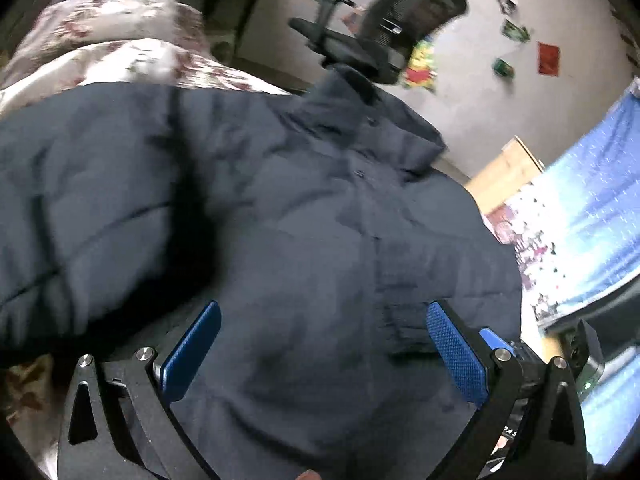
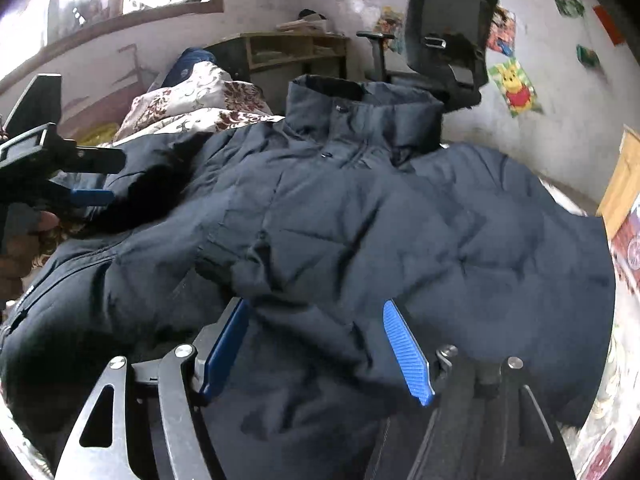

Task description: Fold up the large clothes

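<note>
Both tongs point forward and down over a dark padded jacket (image 2: 360, 220) spread on a bed. The right tongs (image 2: 316, 352) are released, fingers wide apart, with a puffy fold of the jacket between them. The left tongs (image 1: 320, 356) are also spread wide, jacket fabric filling the gap, gripping nothing. Beyond the collar (image 2: 360, 116), ahead of both tongs, stands an office chair (image 2: 448, 32); a flowered quilt (image 2: 192, 100) lies ahead to the left.
</note>
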A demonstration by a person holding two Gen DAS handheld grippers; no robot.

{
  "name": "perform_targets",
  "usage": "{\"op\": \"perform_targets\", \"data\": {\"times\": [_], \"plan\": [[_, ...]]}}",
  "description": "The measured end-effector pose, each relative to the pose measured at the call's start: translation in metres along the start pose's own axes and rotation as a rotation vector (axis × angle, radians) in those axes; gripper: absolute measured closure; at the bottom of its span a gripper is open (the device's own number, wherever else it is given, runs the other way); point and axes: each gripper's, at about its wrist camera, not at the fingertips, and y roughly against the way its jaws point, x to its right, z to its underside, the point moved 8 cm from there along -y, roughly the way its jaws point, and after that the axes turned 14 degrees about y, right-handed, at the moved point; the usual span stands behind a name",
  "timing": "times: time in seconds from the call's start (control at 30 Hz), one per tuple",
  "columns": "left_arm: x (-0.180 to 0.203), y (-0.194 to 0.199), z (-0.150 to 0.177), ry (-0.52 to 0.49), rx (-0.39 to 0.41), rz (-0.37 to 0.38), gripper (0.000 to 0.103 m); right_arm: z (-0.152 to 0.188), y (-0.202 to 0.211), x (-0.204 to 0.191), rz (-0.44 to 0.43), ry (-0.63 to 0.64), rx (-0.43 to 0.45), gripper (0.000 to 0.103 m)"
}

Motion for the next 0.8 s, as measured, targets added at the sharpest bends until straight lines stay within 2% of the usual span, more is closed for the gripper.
{"op": "perform_targets", "data": {"times": [0.1,0.17,0.27,0.33,0.5,0.57,0.63,0.67,0.7,0.77,0.8], "plan": [[0.021,-0.023,0.016,-0.053,-0.058,0.014,0.002,0.015,0.017,0.01,0.002,-0.077,0.018,0.027],[0.034,-0.042,0.026,-0.08,-0.09,0.002,0.002,0.032,0.034,0.023,0.011,-0.132,0.029,0.026],[0.036,-0.067,0.03,-0.061,-0.105,-0.032,0.002,0.045,0.045,0.036,0.026,-0.184,0.034,0.025],[0.036,-0.078,0.027,-0.06,-0.077,-0.061,0.002,0.051,0.05,0.043,0.038,-0.197,0.032,0.025],[0.038,-0.095,0.004,-0.139,0.036,-0.167,0.003,0.062,0.061,0.051,0.054,-0.188,0.032,0.025],[0.041,-0.1,-0.001,-0.142,0.035,-0.163,0.013,0.064,0.066,0.056,0.078,-0.177,0.042,0.025],[0.045,-0.107,-0.002,-0.151,0.016,-0.177,0.048,0.064,0.069,0.061,0.101,-0.176,0.052,0.025],[0.048,-0.11,-0.001,-0.162,0.005,-0.178,0.054,0.067,0.071,0.064,0.109,-0.179,0.055,0.025],[0.053,-0.112,-0.002,-0.173,0.007,-0.182,0.066,0.067,0.073,0.067,0.118,-0.187,0.058,0.025],[0.059,-0.11,-0.001,-0.216,0.033,-0.228,0.074,0.068,0.075,0.074,0.133,-0.211,0.064,0.025],[0.061,-0.107,-0.001,-0.242,0.061,-0.258,0.093,0.068,0.076,0.077,0.141,-0.222,0.067,0.025]]}}
